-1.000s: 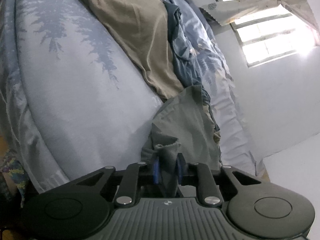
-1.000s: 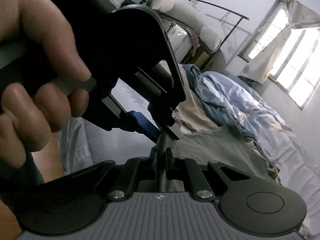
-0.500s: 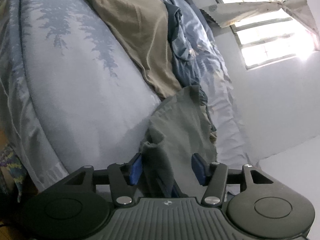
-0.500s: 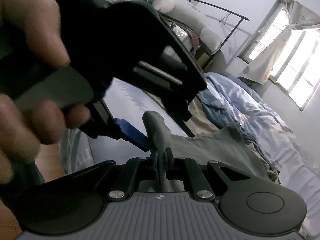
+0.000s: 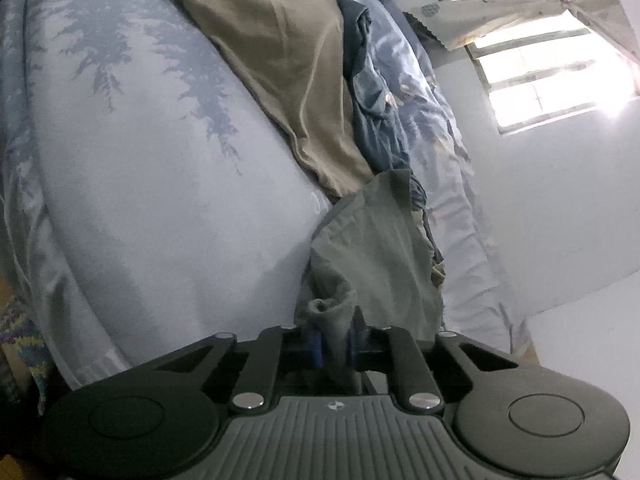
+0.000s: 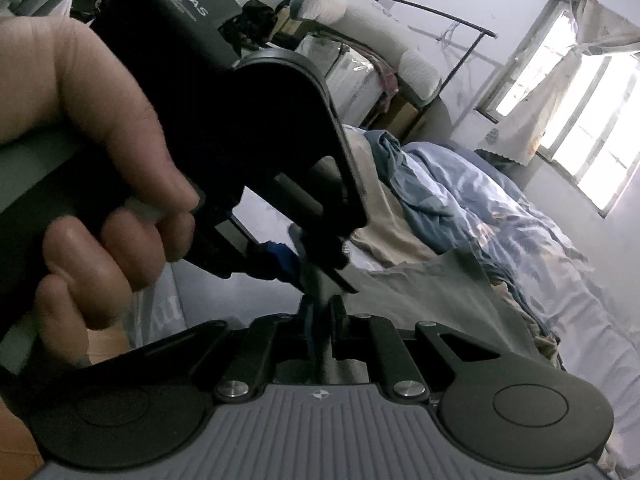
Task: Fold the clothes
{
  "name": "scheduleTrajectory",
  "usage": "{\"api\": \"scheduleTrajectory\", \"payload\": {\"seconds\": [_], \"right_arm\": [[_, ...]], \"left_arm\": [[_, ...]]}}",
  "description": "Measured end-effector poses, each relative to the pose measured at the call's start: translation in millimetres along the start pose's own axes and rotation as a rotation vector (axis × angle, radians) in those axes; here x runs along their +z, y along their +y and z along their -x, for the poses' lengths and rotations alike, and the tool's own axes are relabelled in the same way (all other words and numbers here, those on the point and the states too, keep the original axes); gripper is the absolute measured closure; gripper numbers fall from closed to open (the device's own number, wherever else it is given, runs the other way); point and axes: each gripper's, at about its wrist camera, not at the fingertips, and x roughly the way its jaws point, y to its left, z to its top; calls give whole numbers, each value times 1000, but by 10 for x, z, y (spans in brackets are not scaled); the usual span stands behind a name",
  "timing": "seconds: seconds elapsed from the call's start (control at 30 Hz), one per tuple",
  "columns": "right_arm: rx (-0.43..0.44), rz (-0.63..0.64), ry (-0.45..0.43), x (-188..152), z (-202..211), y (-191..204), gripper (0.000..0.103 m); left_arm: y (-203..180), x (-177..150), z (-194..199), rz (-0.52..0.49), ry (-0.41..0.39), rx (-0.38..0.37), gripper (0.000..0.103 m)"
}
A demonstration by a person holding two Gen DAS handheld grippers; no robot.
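A grey-green garment (image 5: 372,248) lies at the edge of the bed, one bunched corner lifted. My left gripper (image 5: 335,340) is shut on that bunched cloth, its blue pads pressed into it. In the right wrist view the same grey-green garment (image 6: 432,292) stretches away over the bed, and my right gripper (image 6: 322,320) is shut on a fold of it. The left gripper (image 6: 306,264), held by a person's hand (image 6: 100,140), sits just beyond the right one, nearly touching, gripping the same corner.
A tan garment (image 5: 280,60) lies spread on the pale blue tree-print sheet (image 5: 160,200). A rumpled blue duvet (image 5: 380,100) is heaped beside it toward the window (image 5: 540,72). A clothes rail with a white plush toy (image 6: 360,16) stands behind the bed.
The left gripper was shut on the cloth a second ago, opened wide half a second ago, and has shut on the bunched corner again. The right gripper kept its hold.
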Motion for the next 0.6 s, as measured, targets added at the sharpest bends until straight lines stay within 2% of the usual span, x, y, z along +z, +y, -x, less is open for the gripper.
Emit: {"api": "scheduleTrajectory", "payload": {"seconds": [0.1,0.17,0.2,0.23,0.4,0.6], "right_arm": [[-23,7,13,-42,12,36,91],[-41,15,25,-80,18,65,81],[-50,19,31,-98,20,79,71],[-62,25,37,-111,12,96,67],[-141,66,75,-172,-79,132,67],[-212,92,161,-514,-67,-21,67]], "left_arm": [[-25,10,30,-4,1,-15,96],[-38,18,44,1,2,-27,96],[-45,22,52,5,1,-35,96],[-52,26,63,10,0,-43,96],[-94,45,87,25,-1,-67,96],[-112,66,109,59,-15,-86,97]]}}
